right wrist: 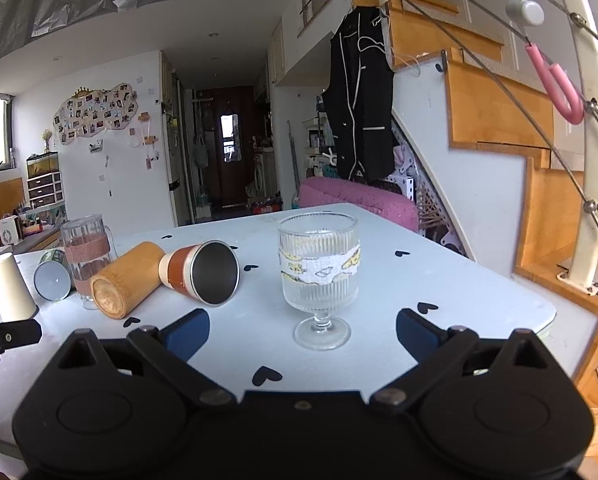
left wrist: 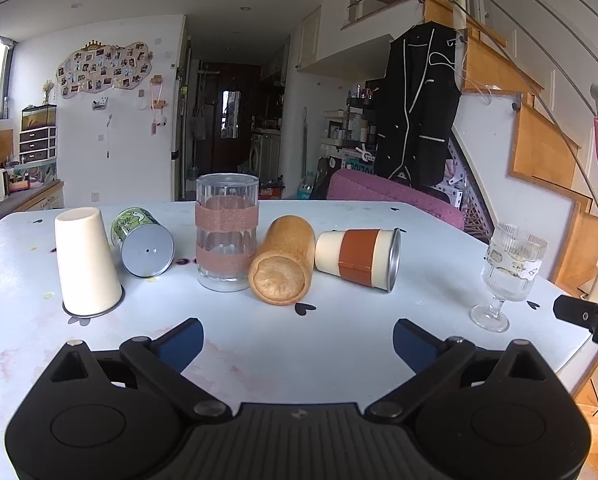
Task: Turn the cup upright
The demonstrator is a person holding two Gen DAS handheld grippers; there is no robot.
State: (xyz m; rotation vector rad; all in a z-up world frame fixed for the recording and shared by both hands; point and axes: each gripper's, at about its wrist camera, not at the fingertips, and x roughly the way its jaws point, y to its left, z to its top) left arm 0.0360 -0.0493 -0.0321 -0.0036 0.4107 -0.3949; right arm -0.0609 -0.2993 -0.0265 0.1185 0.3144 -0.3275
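Observation:
Several cups stand or lie on the white table (left wrist: 259, 344). A cream cup (left wrist: 86, 262) stands upside down at the left. A green tin cup (left wrist: 141, 242), a wooden cup (left wrist: 285, 264) and a cream cup with a brown sleeve (left wrist: 359, 258) lie on their sides. A tall glass with fabric bands (left wrist: 227, 232) stands upright. A ribbed stemmed glass (right wrist: 319, 280) stands upright just ahead of my right gripper (right wrist: 303, 336), which is open and empty. My left gripper (left wrist: 299, 340) is open and empty, short of the wooden cup.
The table's right edge (right wrist: 539, 320) runs close beside the stemmed glass. Beyond it are a pink sofa (right wrist: 359, 200), a wooden staircase (right wrist: 499, 120) and a hanging black jacket (right wrist: 359, 100). A counter (left wrist: 19, 196) stands at the far left.

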